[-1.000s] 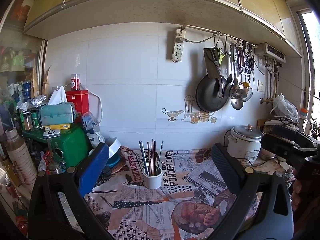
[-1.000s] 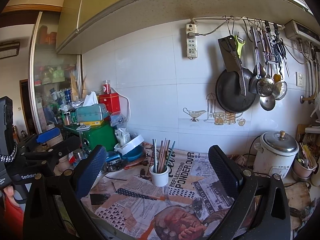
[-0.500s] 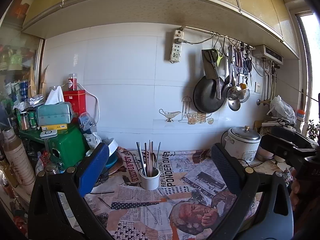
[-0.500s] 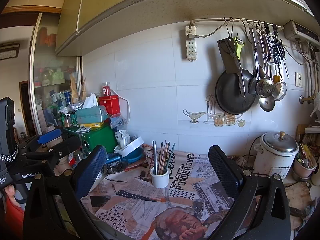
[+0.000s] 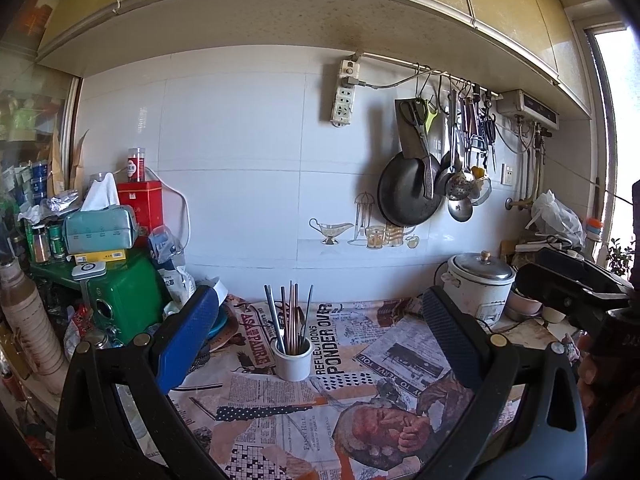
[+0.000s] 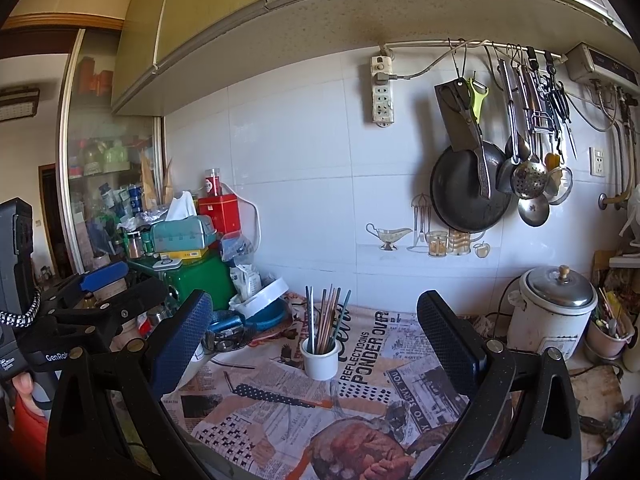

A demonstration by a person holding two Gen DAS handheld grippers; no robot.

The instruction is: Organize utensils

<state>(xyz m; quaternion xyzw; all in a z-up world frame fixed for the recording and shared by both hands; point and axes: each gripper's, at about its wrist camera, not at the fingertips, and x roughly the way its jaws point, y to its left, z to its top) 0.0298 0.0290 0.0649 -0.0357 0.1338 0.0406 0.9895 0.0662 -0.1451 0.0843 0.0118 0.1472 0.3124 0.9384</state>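
1. Both tools hang back from the counter. The left gripper (image 5: 320, 344) has its jaws spread wide with nothing between them, and the right gripper (image 6: 316, 344) is the same: wide apart, empty, raised above the near edge of the newspaper-print cloth (image 6: 372, 412).

2. Straight ahead of both sits the white cup (image 6: 320, 360), upright on the cloth, centred between each pair of fingers as its camera sees it. A bundle of chopsticks (image 6: 326, 322) stands in it, leaning and fanned out, some metal and some wooden-looking. I see no loose utensil lying on the cloth around it.

3. That leaves me unsure of the stage. The sticks all in the cup would suit a sorting job that is done, or one where the bundle is about to be drawn out and regrouped. I would not call it either way.

4. If either hand does go in, I would judge the approach should be from above, narrowing the jaws, since thin sticks slip and splay easily. The cup looks light and may tip if the bundle is pushed sideways.

5. Further out, a white-and-blue bowl (image 6: 264, 304) and a green box (image 6: 200, 284) crowd the left side, and a rice cooker (image 6: 554, 312) stands to the right, so the open lane is the middle.

6. On the wall, the pan (image 6: 464, 196) and ladles hang from a rail, well apart from the cup.
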